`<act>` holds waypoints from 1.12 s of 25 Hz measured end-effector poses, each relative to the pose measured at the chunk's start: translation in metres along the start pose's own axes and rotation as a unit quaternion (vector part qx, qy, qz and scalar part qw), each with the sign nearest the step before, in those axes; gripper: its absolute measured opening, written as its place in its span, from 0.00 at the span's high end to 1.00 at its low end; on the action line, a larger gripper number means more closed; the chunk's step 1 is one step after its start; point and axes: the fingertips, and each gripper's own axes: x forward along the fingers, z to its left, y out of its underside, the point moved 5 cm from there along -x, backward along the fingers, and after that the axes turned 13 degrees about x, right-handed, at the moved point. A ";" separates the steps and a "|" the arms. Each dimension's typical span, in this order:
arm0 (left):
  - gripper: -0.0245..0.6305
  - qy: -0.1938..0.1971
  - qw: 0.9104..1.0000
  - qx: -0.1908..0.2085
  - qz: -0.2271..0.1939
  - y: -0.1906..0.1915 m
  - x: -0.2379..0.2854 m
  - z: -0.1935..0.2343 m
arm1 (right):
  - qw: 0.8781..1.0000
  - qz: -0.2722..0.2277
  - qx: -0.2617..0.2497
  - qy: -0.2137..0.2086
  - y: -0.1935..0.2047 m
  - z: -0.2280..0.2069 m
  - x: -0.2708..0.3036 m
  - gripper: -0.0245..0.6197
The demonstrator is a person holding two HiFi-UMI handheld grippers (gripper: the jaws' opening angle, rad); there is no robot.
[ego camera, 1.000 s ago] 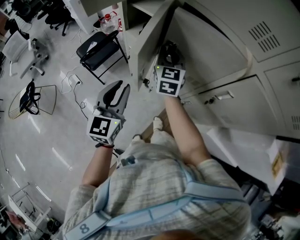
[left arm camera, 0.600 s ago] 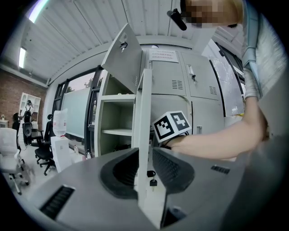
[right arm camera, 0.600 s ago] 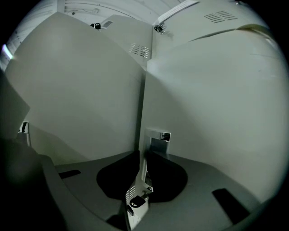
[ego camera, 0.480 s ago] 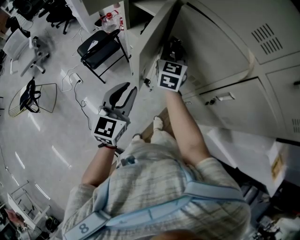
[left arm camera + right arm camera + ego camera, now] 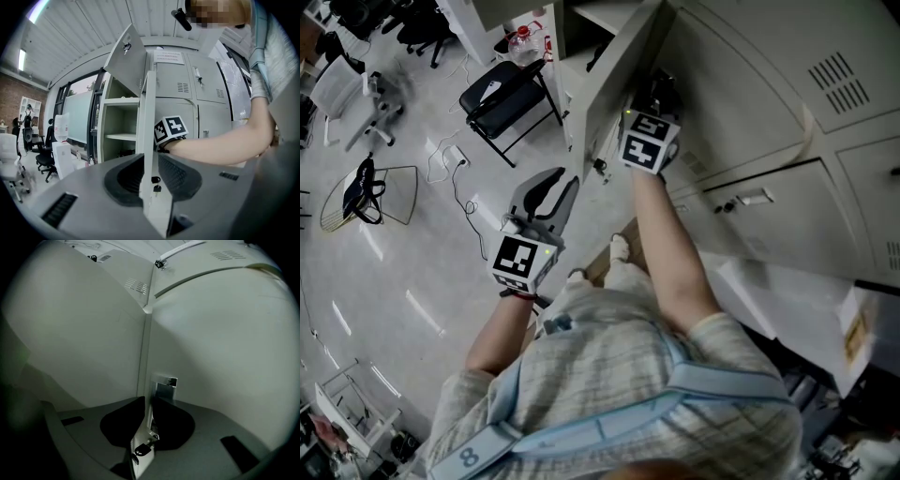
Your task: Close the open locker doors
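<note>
A grey locker door (image 5: 614, 75) stands open, swung out from the row of lockers. My right gripper (image 5: 654, 98) is at its free edge, shut on the thin edge plate. In the right gripper view the plate (image 5: 146, 427), with its lock and a hanging key (image 5: 140, 449), sits pinched between the dark pads (image 5: 124, 425). My left gripper (image 5: 555, 187) hangs lower left of the door, open and holding nothing. In the left gripper view the door's edge (image 5: 147, 122) shows in line with the gap between its jaws; touch cannot be told. An upper door (image 5: 126, 58) also hangs open.
Closed lockers (image 5: 787, 197) fill the right side. The open locker's shelves (image 5: 122, 136) are bare. A black folding chair (image 5: 502, 98) stands on the floor to the left, with cables (image 5: 455, 178) and a wire basket (image 5: 366, 192) beyond. White sheets (image 5: 787, 291) lie lower right.
My right gripper has shifted up and right with the door's edge, which has swung a little toward the lockers. My left gripper has risen to the right, closer to the door.
</note>
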 end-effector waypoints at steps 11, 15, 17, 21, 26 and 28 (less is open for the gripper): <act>0.82 -0.003 1.000 -0.001 0.000 0.003 -0.003 0.002 | 1.000 -0.003 0.001 0.019 -0.002 -0.003 0.006 0.91; 0.82 -0.003 1.000 -0.001 -0.002 0.002 -0.003 0.002 | 1.000 0.004 0.007 0.024 -0.002 -0.002 0.004 0.91; 0.82 -0.002 1.000 -0.001 -0.003 0.002 -0.002 0.002 | 1.000 0.008 0.010 0.024 -0.002 0.000 0.002 0.91; 0.82 -0.002 1.000 -0.001 -0.004 0.003 -0.002 -0.001 | 1.000 0.013 0.018 0.019 -0.001 0.003 -0.002 0.91; 0.82 0.000 1.000 0.000 -0.004 0.004 -0.005 -0.004 | 0.999 0.021 0.037 0.028 0.007 -0.005 -0.010 0.91; 0.82 0.000 1.000 0.000 -0.004 0.004 -0.007 -0.004 | 0.998 0.023 0.045 0.037 0.011 -0.012 -0.013 0.91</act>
